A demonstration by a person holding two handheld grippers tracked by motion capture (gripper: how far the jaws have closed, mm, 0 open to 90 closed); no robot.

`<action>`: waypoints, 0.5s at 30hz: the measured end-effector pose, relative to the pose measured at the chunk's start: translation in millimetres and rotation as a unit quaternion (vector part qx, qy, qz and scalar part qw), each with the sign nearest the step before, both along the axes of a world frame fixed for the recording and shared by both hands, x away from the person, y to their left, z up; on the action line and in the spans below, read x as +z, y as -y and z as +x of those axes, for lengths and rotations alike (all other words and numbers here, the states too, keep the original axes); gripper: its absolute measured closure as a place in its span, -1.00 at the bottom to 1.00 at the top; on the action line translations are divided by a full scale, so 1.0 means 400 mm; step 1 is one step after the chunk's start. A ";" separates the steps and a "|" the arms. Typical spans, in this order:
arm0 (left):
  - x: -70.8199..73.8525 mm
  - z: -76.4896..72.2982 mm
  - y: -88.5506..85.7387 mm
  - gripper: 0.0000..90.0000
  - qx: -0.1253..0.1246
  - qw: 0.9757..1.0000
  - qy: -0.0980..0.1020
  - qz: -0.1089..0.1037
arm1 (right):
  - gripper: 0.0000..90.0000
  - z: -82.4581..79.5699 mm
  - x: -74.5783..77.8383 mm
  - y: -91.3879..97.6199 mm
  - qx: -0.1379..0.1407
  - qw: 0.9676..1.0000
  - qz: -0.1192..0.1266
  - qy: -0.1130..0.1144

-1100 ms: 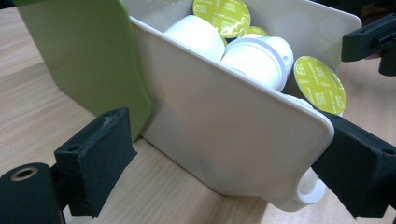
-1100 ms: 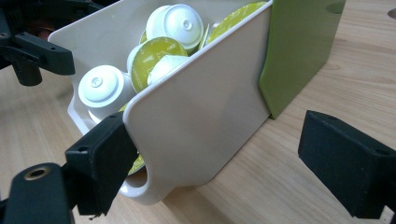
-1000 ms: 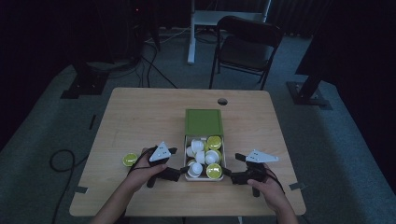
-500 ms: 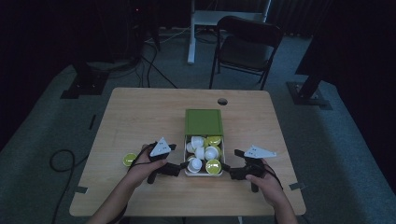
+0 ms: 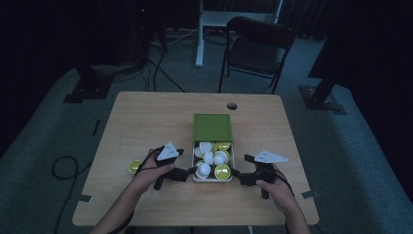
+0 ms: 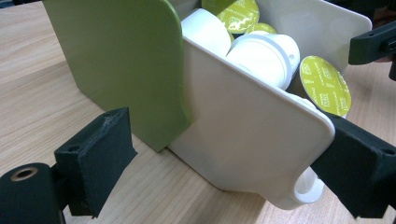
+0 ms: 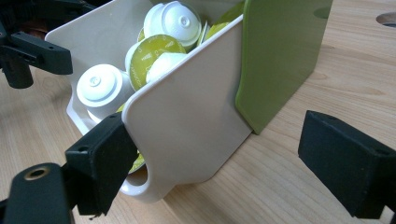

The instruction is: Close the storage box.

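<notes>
A green box [image 5: 212,127] lies mid-table with its white drawer [image 5: 213,179] pulled out toward me. The drawer holds several white and yellow-green capsules [image 5: 209,158]. My left gripper [image 5: 187,174] is at the drawer's front left corner. In the left gripper view it [image 6: 229,172] is open, the white drawer wall [image 6: 243,130] and its front corner sitting between the jaws. My right gripper [image 5: 238,174] is at the front right corner. In the right gripper view it [image 7: 224,168] is open too, astride the drawer's corner [image 7: 187,135] and the green box edge [image 7: 275,56].
One loose yellow-green capsule [image 5: 135,166] lies on the wooden table [image 5: 146,117] left of my left hand. A round cable hole [image 5: 232,106] sits behind the box. A chair [image 5: 255,46] stands beyond the far edge.
Both grippers have edged slightly forward at the drawer's front corners. The drawer's front looks a little farther from me than before. The loose capsule has not moved.
</notes>
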State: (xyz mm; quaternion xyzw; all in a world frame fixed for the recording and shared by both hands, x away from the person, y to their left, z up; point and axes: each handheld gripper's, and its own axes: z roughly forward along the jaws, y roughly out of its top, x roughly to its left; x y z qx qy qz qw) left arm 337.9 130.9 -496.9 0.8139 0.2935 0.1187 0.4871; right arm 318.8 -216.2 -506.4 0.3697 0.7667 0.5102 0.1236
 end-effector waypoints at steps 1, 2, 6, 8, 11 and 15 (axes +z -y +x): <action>0.000 0.001 0.000 -0.79 0.000 1.000 0.000 0.000 | -0.74 0.002 0.000 0.000 -0.002 1.000 -0.001 0.001; 0.000 0.003 0.000 -0.79 0.001 1.000 0.001 0.000 | -0.74 0.002 0.000 0.000 -0.002 1.000 -0.001 0.001; -0.001 0.012 -0.002 -0.79 0.005 1.000 0.002 0.000 | -0.74 0.011 0.002 -0.001 -0.004 1.000 -0.005 0.002; -0.001 0.014 -0.003 -0.79 0.006 1.000 0.001 -0.001 | -0.74 0.015 0.003 -0.003 -0.004 1.000 -0.006 0.001; -0.001 0.019 -0.005 -0.79 0.008 1.000 0.000 -0.003 | -0.74 0.019 0.004 -0.004 -0.003 1.000 -0.005 0.000; 0.000 0.025 -0.005 -0.79 0.010 1.000 0.000 -0.005 | -0.74 0.025 0.004 -0.005 -0.005 1.000 -0.003 0.000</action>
